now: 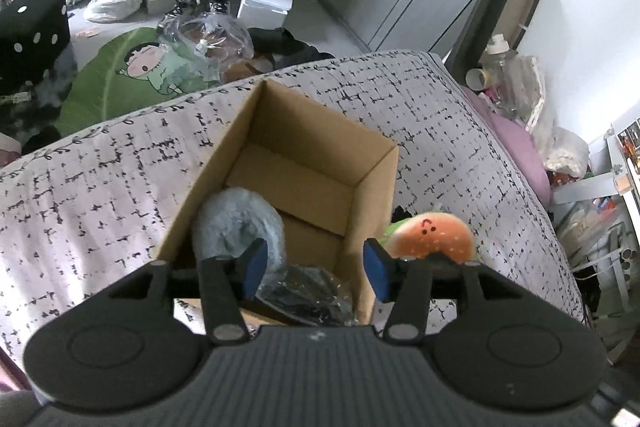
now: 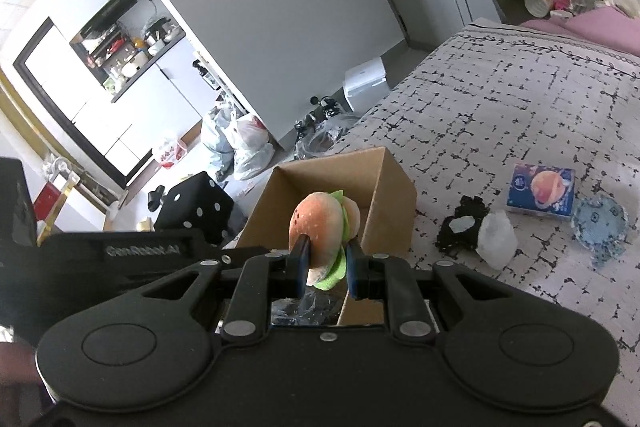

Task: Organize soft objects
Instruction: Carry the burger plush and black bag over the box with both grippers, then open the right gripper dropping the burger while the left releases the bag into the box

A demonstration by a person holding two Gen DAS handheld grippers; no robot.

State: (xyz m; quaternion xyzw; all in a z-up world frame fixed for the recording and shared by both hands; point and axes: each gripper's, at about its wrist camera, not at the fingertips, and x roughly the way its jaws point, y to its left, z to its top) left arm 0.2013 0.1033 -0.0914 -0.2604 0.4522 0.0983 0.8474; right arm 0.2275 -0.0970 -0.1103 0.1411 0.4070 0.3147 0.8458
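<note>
Over the bed, by the cardboard box's right wall, your right gripper clamps the burger plush; box opening lies just leftward. Your left gripper hangs spread apart above the box, nothing held.

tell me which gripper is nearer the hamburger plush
Right. The right gripper is shut on the hamburger plush, beside the cardboard box. The left gripper hangs open over the box.

Patterned bed carries cardboard box, tissue pack, perhaps socks.
</note>
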